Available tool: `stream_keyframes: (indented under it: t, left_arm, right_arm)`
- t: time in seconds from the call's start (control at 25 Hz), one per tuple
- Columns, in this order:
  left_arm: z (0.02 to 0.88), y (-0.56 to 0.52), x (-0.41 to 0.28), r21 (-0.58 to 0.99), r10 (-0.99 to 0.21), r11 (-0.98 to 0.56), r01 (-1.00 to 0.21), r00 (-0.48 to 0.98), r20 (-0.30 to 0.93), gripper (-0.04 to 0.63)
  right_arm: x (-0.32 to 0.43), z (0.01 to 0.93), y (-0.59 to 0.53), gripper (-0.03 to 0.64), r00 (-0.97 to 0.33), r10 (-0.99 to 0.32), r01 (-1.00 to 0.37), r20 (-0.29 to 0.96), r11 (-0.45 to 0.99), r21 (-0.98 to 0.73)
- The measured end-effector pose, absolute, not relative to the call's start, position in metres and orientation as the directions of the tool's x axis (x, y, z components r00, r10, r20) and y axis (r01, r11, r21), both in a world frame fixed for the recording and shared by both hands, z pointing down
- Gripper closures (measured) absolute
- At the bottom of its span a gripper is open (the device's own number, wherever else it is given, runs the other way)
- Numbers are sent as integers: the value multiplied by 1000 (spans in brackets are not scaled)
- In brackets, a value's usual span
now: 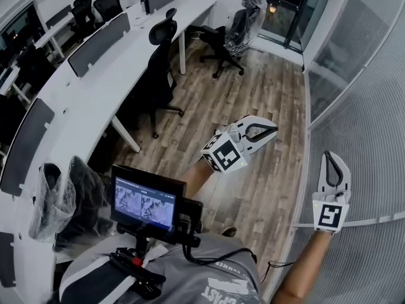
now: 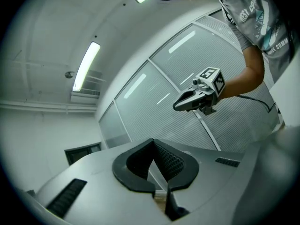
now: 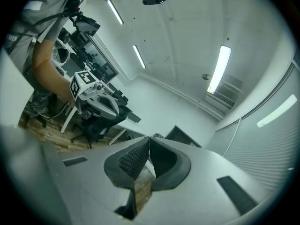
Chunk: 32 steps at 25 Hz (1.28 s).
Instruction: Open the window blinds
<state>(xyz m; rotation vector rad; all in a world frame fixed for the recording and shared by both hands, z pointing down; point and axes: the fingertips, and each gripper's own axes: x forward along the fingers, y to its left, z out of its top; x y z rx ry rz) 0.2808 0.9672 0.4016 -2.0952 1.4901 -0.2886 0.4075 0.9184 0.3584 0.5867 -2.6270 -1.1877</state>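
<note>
Along the right side of the head view, the window blinds point(image 1: 373, 113) hang fully down over the curved glass wall. The right gripper point(image 1: 330, 160) is close in front of them and the left gripper point(image 1: 269, 130) is further out over the wooden floor point(image 1: 253, 81). The 2 grippers each have their jaws pressed together with nothing between them. Only the left gripper view shows the slats rising to the ceiling behind the other gripper, while the right gripper view looks back at the long white bench point(image 1: 82, 94) and the office chairs point(image 1: 161, 62), with the blinds at its right edge.
</note>
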Motion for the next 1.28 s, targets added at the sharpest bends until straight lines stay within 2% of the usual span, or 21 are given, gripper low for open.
stream_keyframes:
  t: [0.52,1.0,1.28]
  left_arm:
    - [424,828,206,-514,-944,-240,-824,322,-76,595]
    - [421,667,167,-531,-962,-202,-823,268,-49,595]
    - [432,597,134,-521,-964,-222,-824,265,-10,595]
  right_arm:
    - [328,382,767,618,-919,-390,-232,57,652,722]
    - [297,375,585,618,-931,-366,-253,17,676,692]
    - [267,397,508,618,-926,-373,-245,64,719,650]
